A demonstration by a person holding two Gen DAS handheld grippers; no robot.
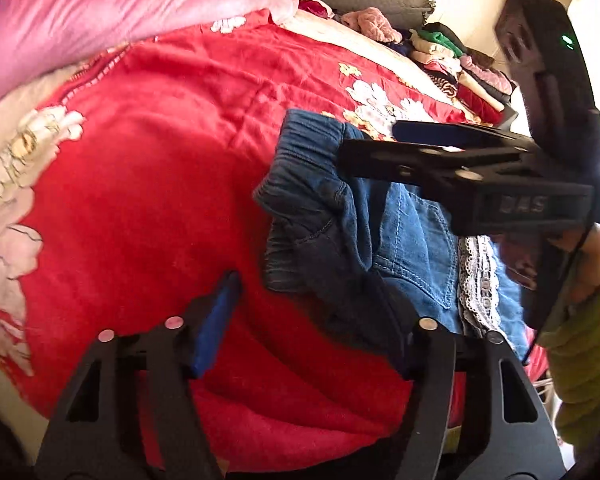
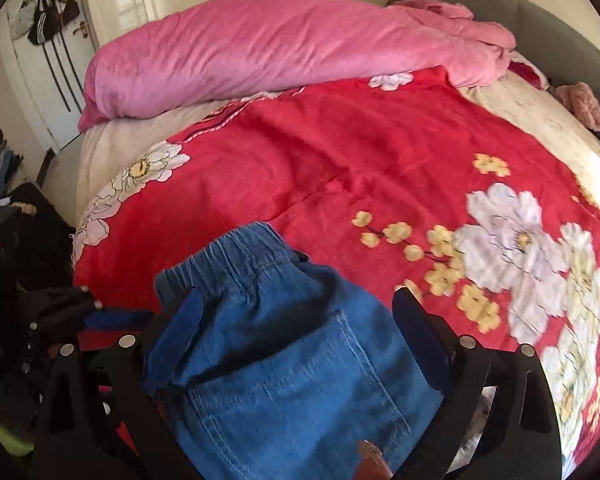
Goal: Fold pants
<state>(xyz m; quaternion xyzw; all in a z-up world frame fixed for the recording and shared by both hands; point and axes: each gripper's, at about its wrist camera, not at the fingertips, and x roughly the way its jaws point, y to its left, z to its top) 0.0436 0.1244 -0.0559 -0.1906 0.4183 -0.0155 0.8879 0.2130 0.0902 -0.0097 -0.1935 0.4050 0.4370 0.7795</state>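
A: Left wrist view – left gripper (image 1: 312,320) w/ fingers spread wide, blue pad (image 1: 216,320) on one side clear of cloth, other finger (image 1: 428,344) at the jeans' (image 1: 404,240) dark edge. Nothing pinched.

B: Right gripper (image 1: 376,148)?

A: Comes in from the right, flat over the elastic waistband (image 1: 304,152). From this side can't tell if it's clamped. Right wrist view: right gripper (image 2: 296,324) fingers apart, denim bunched between them, back pocket (image 2: 300,384) facing up. Pads (image 2: 416,332) at the cloth's sides, not squeezing.

B: Where are the jeans?

A: On the red floral blanket (image 2: 380,152), near bed edge, crumpled, waistband toward bed centre. White lace trim (image 1: 476,284) shows beside the pocket. Pink duvet (image 2: 260,48) heaped well apart.
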